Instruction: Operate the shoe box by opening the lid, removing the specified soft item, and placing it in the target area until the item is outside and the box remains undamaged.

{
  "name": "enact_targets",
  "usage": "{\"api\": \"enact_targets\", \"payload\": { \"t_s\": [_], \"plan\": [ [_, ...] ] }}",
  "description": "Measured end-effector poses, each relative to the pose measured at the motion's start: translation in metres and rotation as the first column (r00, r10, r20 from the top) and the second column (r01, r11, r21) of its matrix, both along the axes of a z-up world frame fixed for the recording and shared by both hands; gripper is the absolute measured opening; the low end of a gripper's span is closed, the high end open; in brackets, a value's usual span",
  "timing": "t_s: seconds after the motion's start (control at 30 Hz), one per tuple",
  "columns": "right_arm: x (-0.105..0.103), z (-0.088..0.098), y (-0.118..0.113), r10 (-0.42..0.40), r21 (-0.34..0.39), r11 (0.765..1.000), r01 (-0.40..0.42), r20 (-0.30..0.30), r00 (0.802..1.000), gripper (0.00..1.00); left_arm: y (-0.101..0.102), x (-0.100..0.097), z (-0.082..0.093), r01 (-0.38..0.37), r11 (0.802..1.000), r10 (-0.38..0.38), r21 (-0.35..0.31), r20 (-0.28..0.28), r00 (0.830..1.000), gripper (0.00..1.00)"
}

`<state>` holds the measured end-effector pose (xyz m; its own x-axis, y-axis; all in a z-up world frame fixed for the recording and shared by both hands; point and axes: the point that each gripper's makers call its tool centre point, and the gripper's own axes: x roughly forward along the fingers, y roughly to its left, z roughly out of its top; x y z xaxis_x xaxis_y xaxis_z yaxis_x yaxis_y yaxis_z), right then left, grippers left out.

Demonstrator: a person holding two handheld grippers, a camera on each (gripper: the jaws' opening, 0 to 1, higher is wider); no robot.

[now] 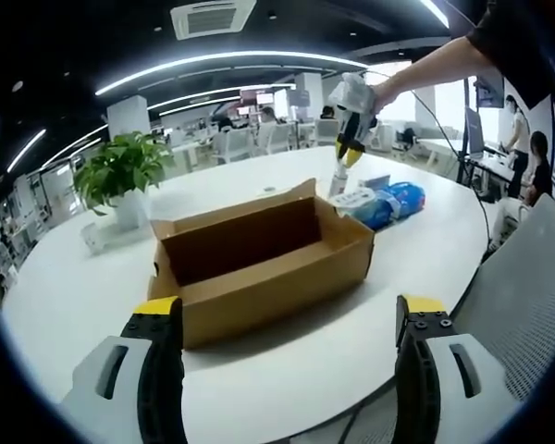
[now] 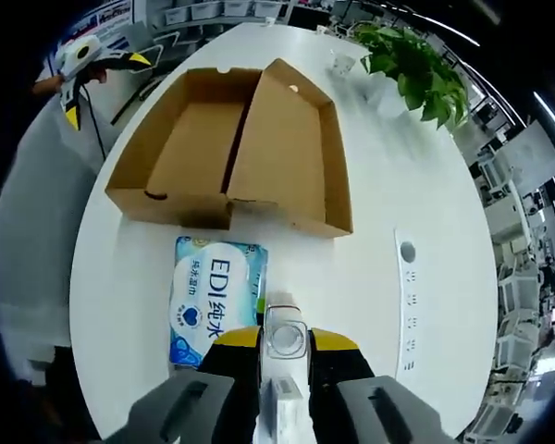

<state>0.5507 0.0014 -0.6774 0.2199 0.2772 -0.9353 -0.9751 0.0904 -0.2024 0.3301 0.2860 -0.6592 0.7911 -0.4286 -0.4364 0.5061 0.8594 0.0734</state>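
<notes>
The left gripper [image 1: 289, 328] hangs with its yellow-tipped fingers [image 1: 157, 319] spread wide apart and holding nothing; straight ahead of them, just beyond the tips, the open cardboard shoe box [image 1: 259, 254] sits on the white table [image 1: 65, 287]. Past the box, the right gripper [image 1: 350, 139] points down over a blue soft pack [image 1: 388, 203] lying on the table beside the box. In the right gripper view, the right gripper's [image 2: 282, 342] fingers are closed onto a small white capped bottle [image 2: 284, 338] standing between them. The blue soft pack [image 2: 213, 296] lies just left of those fingers, outside the box, and the shoe box [image 2: 231, 148] lies beyond it with its lid folded open. A potted plant [image 2: 412, 65] stands farther off.
</notes>
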Motion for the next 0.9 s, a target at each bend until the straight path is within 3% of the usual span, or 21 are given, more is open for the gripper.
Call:
{"api": "enact_targets", "payload": {
  "t_s": [0.9],
  "plan": [
    [0.0078, -0.0063, 0.0032, -0.001, -0.008, 1.000, 0.001, -0.012, 1.000, 0.15, 0.0025, -0.0003, -0.0002, -0.015, 1.000, 0.015, -0.006, -0.003, 1.000, 0.94]
  ]
}}
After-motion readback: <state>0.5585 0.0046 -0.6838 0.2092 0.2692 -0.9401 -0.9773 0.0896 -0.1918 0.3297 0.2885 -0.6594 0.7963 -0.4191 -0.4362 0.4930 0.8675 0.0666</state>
